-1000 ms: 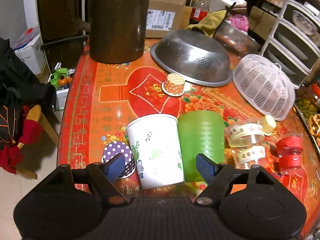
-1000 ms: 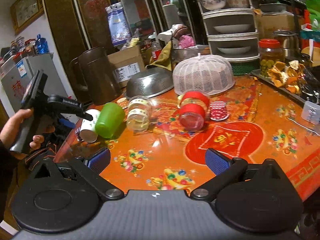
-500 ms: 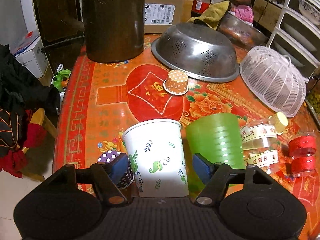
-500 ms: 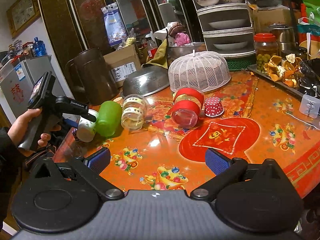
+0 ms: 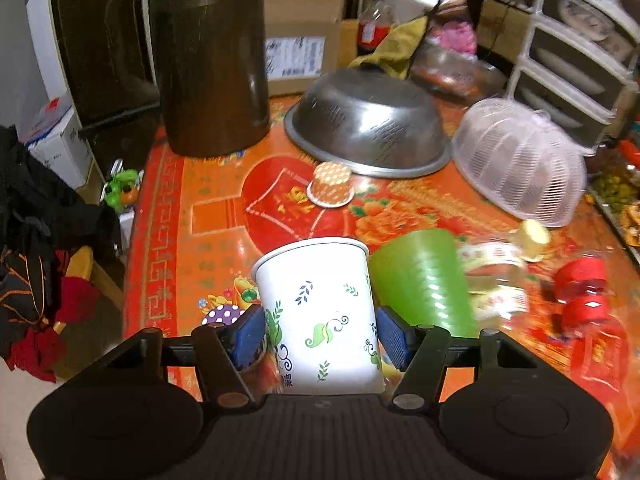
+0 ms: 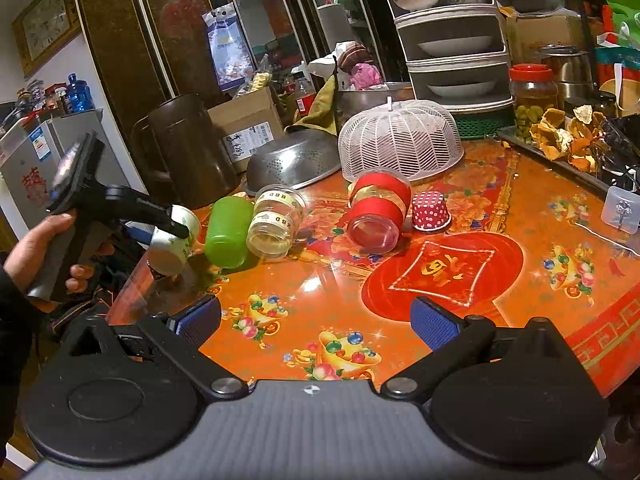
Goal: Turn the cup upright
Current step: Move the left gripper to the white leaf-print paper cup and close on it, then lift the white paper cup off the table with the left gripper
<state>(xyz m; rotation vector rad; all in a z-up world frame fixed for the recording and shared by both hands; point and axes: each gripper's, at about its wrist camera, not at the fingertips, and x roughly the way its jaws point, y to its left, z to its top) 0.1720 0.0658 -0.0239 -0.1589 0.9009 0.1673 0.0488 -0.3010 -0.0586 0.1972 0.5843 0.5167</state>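
Glossy orange tablecloth [image 6: 460, 208]; left gripper [image 5: 320, 336] clamps smooth white paper cup [image 5: 320, 312]; right gripper [image 6: 316, 320] agape.

Cluttered room: dark cabinet [image 6: 168, 40] with glass doors behind orange-red table [image 6: 460, 280], small fridge [image 6: 36, 168] left, white wall [image 6: 72, 60].

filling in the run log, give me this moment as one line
phase: grasp | left gripper: shut on white cup, cup tilted | right gripper: open, idle | green cup: lying beside
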